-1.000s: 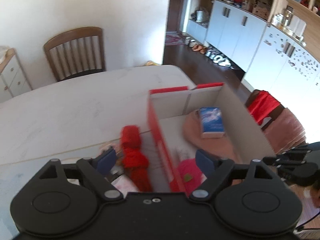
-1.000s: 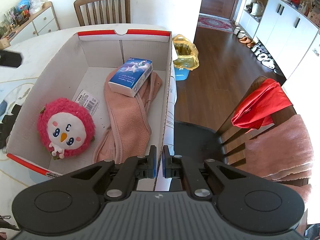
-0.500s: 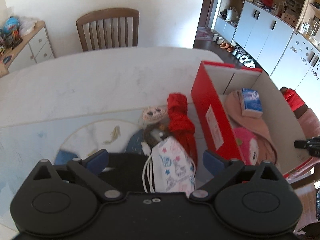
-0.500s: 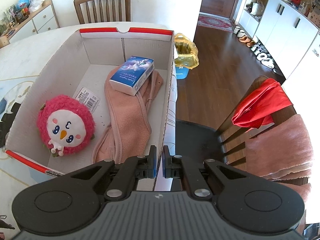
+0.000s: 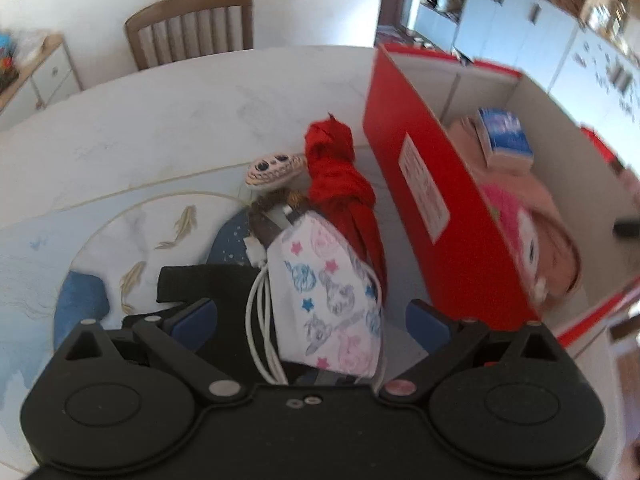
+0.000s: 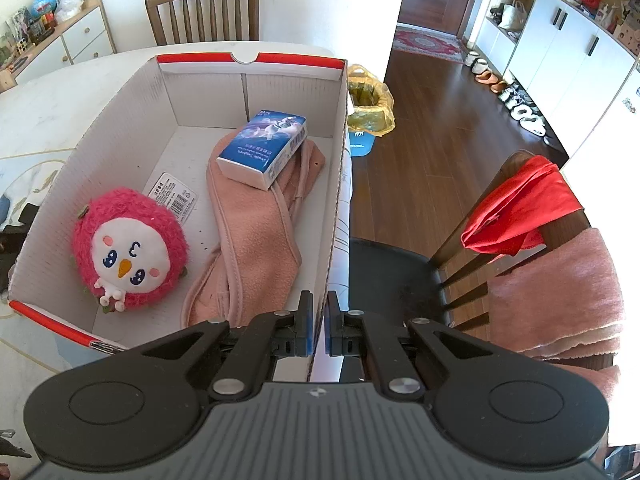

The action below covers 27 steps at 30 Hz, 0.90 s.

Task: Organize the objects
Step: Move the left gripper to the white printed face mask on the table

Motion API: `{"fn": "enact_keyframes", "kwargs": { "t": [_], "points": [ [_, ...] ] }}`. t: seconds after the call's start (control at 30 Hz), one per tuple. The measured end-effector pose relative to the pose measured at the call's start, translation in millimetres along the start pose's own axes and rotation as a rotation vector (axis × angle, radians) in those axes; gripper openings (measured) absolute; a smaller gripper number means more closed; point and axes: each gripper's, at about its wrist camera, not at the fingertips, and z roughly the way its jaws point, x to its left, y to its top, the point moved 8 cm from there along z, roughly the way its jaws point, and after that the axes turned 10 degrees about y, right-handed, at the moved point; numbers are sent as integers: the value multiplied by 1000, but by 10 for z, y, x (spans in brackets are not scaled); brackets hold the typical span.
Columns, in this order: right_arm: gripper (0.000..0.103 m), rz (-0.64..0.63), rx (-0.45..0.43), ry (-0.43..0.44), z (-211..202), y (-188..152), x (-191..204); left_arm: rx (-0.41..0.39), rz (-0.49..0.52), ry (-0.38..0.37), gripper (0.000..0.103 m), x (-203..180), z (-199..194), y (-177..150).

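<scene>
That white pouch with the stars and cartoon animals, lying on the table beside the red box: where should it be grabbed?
Probably across its wide lower half, coming from above. The printed pouch lies flat and lengthwise, pointing away from the left tool, whose blue pads already stand wide on either side of it. Its long edges are free to pinch; the white cord runs along one side, and the red cloth hugs the other.

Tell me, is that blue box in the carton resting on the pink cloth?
Touching. The right wrist view shows the blue box lying directly on the upper end of the pink cloth, no gap beneath.
</scene>
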Motion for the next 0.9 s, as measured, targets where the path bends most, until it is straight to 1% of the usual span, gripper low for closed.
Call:
{"fn": "enact_keyframes", "kwargs": {
  "t": [0.07,0.17,0.27,0.37,0.47,0.53,0.6,0.7,0.73,0.8,0.9],
  "points": [
    [5,1,0,0,-1,1,-1,-11,48,10,100,-55,1,-68],
    [5,2,0,0,-1,3,0,-3,82,14,100,-121,49,-161],
    [5,6,-1,1,-5,0,-2,-8,112,39,100,-170,115,-230],
    [5,6,-1,1,-1,-3,-4,-19,135,73,97,-190,172,-266],
    [5,6,0,1,-1,-4,-5,-23,132,77,92,-198,208,-281],
    [5,6,1,1,5,-11,-10,-18,120,56,84,-205,204,-281],
    [5,7,0,2,6,-11,-8,-22,114,40,79,-206,185,-277],
    [5,9,0,3,11,-15,-9,-24,102,18,68,-204,146,-275],
    [5,9,0,3,11,-18,-9,-26,97,17,62,-200,131,-272],
    [5,9,0,3,11,-14,-10,-28,84,21,55,-174,107,-264],
    [5,11,-1,5,13,-19,-8,-36,52,3,53,-127,61,-246]
  ]
}}
